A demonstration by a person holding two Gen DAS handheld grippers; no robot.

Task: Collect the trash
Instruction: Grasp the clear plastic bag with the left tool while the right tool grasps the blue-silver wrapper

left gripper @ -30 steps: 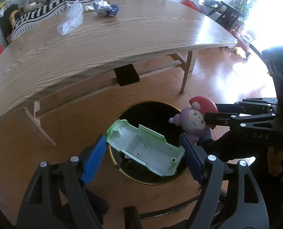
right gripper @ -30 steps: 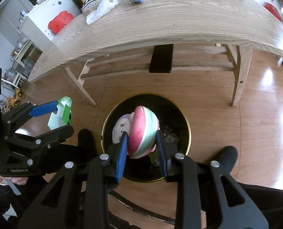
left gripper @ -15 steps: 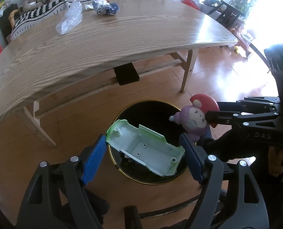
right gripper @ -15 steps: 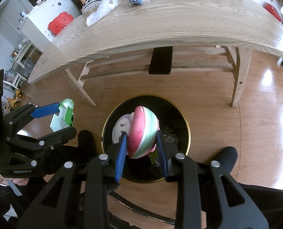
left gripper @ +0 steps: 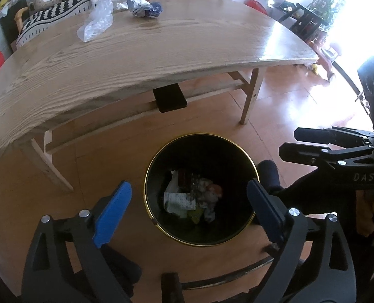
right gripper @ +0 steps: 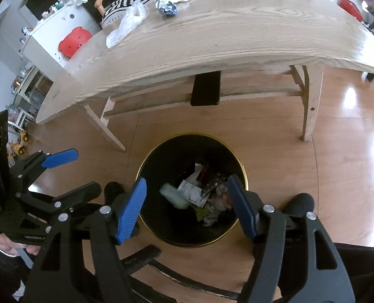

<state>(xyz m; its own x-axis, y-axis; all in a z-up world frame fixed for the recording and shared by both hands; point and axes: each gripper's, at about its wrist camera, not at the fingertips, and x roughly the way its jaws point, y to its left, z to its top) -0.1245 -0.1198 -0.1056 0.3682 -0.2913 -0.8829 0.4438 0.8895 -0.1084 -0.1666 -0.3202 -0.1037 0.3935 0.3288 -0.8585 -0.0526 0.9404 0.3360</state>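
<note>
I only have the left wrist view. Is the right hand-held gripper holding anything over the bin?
Observer: No. In the right wrist view the right hand-held gripper is open. Its blue pads are wide apart with nothing between them, above the black bin.
Operator: What's at the left side of the pile inside?
Observer: A pale green ridged piece lies there, next to a white printed paper.
Operator: How does my left hand-held gripper look from that side?
Observer: The left hand-held gripper shows side-on to the left of the bin. It is open, with nothing between its fingers.
</note>
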